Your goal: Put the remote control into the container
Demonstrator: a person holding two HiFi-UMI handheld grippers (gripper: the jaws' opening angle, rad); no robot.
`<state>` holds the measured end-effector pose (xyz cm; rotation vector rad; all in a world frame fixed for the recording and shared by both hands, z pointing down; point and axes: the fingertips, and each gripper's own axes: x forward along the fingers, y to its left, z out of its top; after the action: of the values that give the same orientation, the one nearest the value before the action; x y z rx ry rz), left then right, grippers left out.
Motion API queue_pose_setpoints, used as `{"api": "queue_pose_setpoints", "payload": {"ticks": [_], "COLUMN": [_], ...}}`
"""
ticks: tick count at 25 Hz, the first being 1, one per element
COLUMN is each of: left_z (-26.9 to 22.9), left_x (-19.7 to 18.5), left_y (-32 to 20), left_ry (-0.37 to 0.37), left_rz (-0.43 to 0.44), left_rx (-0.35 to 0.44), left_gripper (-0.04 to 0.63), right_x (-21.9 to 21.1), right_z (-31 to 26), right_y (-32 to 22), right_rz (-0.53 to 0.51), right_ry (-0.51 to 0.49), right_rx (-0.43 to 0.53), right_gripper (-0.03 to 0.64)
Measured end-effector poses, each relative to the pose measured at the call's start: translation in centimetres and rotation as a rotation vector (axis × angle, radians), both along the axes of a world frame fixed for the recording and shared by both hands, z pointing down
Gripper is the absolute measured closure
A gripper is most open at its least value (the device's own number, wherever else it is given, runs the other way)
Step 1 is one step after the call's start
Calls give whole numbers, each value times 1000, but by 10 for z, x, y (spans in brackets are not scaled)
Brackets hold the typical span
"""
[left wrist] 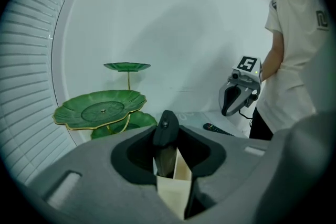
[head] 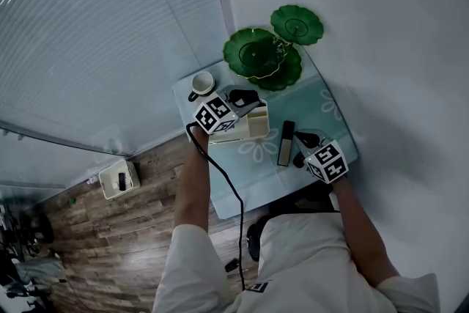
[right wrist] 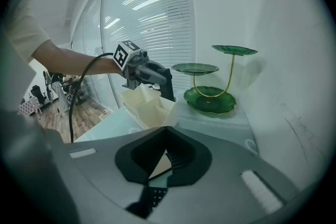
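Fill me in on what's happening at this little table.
A person is working at the table with a handheld gripper in each hand. The left gripper is at the cream divided container, with its jaws on either side of one of its walls. It isn't clear whether they are pinching it. The right gripper is shut and empty, with its tips just over the remote control. The remote lies flat on the table beside the container, not yet in it.

The remote control (head: 286, 143) is a slim black bar with small buttons, lying flat on the table (head: 326, 110). The container (head: 251, 127) is a cream, open-topped box with dividers. It sits just left of the remote control, not touching it.
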<state>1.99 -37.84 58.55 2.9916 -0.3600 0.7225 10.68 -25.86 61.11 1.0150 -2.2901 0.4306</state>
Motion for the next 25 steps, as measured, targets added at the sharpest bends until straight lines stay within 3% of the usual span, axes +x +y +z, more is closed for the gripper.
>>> {"api": "queue_pose_setpoints", "payload": {"ticks": [6, 10, 19, 25], "left_z": [-8, -28, -63, -70], "left_x": [-4, -23, -85, -103], "left_y": [1, 8, 58, 117], "left_ry": [7, 66, 33, 18], "left_rz": [-67, -181, -504, -618], "left_rx": [25, 60, 166, 125], "left_gripper": [413, 407, 408, 413], "right_x": [2, -3, -41, -72], "right_z": [-13, -24, -57, -67], "right_y": [3, 9, 27, 57], "right_rz": [76, 112, 226, 260], "right_ry": [-26, -46, -140, -166], "right_rx": [46, 67, 132, 153], "right_gripper": [614, 614, 614, 614]}}
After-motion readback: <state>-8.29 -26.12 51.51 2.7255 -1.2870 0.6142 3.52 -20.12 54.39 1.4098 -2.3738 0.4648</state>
